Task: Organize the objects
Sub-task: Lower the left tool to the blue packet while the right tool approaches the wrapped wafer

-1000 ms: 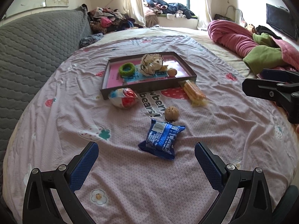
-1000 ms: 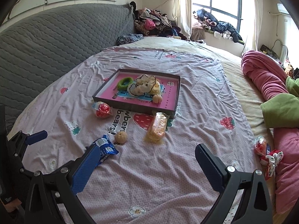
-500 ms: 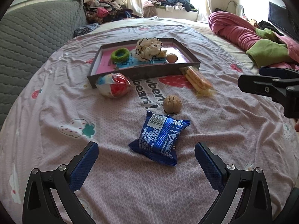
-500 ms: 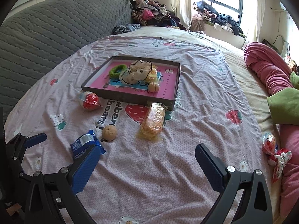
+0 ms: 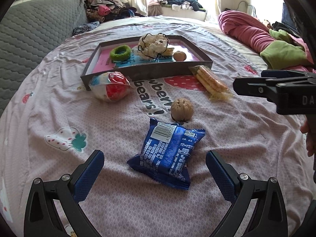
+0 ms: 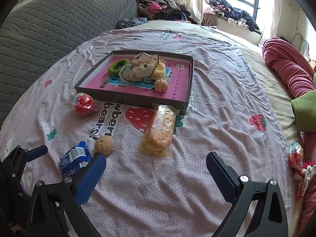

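A dark shallow box with a pink bottom [image 5: 150, 71] [image 6: 130, 98] lies on the bed and holds a green hair tie [image 5: 120, 53], a cream scrunchie [image 5: 153, 44] and a walnut [image 5: 179, 55]. In front of it lie a red and white packet [image 5: 109, 86], a second walnut [image 5: 181, 109] [image 6: 104, 145], a yellow wafer pack [image 5: 211, 83] [image 6: 160, 131] and a blue snack packet [image 5: 167, 154] [image 6: 74, 160]. My left gripper [image 5: 155, 172] is open just short of the blue packet. My right gripper [image 6: 156, 174] is open near the wafer pack.
The pink strawberry-print sheet [image 6: 217, 90] covers the bed. A grey quilted headboard [image 6: 49, 25] stands at the left and a rolled pink and green blanket [image 5: 262, 37] at the right. Clothes [image 6: 158, 9] are piled by the window. Small red packets [image 6: 296, 158] lie at the right edge.
Both grippers have moved forward and lower towards the items. The blue packet now lies close between the left fingers' reach and the wafer pack is nearer the right gripper. Both stay open.
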Available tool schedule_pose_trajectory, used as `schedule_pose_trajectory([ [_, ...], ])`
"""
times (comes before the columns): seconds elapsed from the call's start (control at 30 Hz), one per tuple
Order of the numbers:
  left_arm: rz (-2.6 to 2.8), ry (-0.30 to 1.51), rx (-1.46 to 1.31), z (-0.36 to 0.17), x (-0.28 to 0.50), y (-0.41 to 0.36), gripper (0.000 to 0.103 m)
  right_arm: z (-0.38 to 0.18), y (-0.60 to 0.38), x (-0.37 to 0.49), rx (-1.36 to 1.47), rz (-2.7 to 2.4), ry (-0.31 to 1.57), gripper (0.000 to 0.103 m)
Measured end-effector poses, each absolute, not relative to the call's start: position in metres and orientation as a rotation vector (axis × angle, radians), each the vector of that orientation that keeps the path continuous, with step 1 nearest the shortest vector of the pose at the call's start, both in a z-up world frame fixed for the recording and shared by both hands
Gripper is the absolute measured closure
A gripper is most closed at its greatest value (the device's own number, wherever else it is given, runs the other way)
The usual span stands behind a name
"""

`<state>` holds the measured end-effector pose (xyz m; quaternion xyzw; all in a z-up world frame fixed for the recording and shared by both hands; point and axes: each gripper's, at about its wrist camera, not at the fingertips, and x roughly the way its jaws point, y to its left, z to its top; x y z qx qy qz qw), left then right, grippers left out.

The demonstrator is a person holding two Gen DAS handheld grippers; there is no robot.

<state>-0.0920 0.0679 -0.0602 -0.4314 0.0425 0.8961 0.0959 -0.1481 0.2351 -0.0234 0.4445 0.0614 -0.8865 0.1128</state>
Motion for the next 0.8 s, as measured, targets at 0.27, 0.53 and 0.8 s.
schedule_pose_trajectory([
  [0.27, 2.653, 0.107, -1.302, -0.073, -0.1, 0.066, 0.001, -0.039, 0.237, -0.167, 1.349, -2.588, 0.162, 0.001],
  [0.53, 2.634, 0.081, -1.324, -0.081, -0.109, 0.064, 0.001, -0.054, 0.237, -0.19, 1.397, -2.574, 0.13, 0.001],
  [0.8, 2.631, 0.083, -1.32, -0.083, -0.115, 0.064, 0.001, -0.066, 0.232, -0.205, 1.417, -2.562, 0.135, 0.001],
])
